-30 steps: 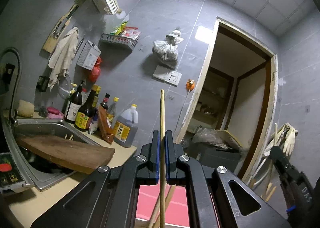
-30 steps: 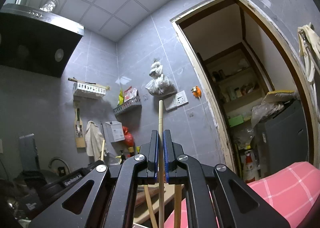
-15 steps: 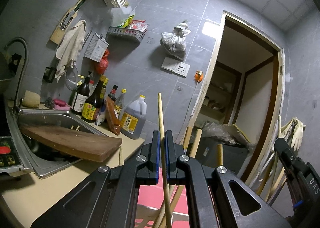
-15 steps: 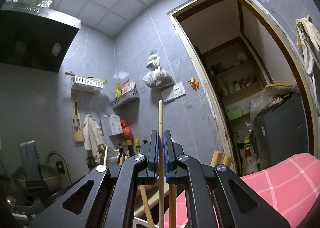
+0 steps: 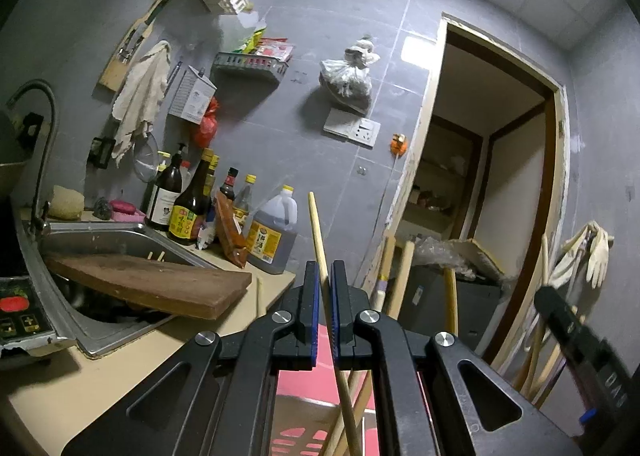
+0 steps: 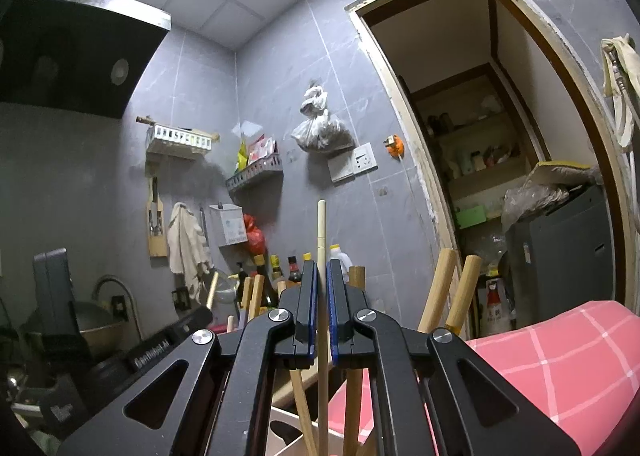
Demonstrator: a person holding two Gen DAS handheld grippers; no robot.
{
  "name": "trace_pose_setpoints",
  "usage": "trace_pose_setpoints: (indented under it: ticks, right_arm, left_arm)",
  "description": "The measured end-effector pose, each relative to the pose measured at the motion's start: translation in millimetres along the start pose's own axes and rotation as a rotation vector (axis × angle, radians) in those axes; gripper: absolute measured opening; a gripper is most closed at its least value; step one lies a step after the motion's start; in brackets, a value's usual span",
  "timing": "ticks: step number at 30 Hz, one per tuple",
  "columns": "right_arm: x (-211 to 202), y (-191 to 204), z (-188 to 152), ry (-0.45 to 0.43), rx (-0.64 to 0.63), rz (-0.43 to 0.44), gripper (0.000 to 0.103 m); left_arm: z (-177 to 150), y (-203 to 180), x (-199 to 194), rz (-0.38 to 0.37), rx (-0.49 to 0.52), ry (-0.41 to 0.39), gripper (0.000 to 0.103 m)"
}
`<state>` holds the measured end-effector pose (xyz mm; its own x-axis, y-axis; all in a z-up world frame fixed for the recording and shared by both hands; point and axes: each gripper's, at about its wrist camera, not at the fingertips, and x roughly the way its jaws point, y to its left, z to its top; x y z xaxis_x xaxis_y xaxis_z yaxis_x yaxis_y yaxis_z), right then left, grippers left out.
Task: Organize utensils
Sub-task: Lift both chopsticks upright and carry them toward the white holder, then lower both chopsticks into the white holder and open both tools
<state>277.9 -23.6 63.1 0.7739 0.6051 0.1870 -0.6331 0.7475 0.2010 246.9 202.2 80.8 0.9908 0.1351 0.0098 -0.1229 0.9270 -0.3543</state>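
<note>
Lowering 2 chopsticks into the utensil holder (image 6: 288,428) looks like the step: the left gripper (image 5: 325,320) is clamped on 1 chopstick (image 5: 318,240) that leans, the right gripper (image 6: 322,316) on an upright chopstick (image 6: 321,232); I would straighten the left one, steer both tips between the wooden handles (image 6: 436,292), and let go only once seated

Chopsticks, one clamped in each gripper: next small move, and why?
Probably lower both a little further, then open. Left gripper and right gripper each pinch one chopstick upright, lower ends among other wooden handles; the holder itself is barely visible.
</note>
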Motion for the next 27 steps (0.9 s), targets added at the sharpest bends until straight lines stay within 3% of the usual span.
trace_pose_setpoints:
  ticks: [8, 22, 27]
  right_arm:
    - [1.4, -0.8, -2.2, 0.009, 0.002, 0.0, 0.003]
    - [-1.4, 1.5, -2.0, 0.029, -0.013, 0.004, 0.004]
    - [-8.8, 3.0, -0.1, 0.049, -0.025, -0.009, 0.011]
  left_arm:
    - [14.1, 7.1, -10.3, 0.02, -0.038, -0.06, 0.003]
    - [3.5, 2.7, -10.3, -0.003, -0.025, 0.042, 0.003]
    - [3.1, -5.8, -17.5, -0.018, 0.001, 0.082, 0.003]
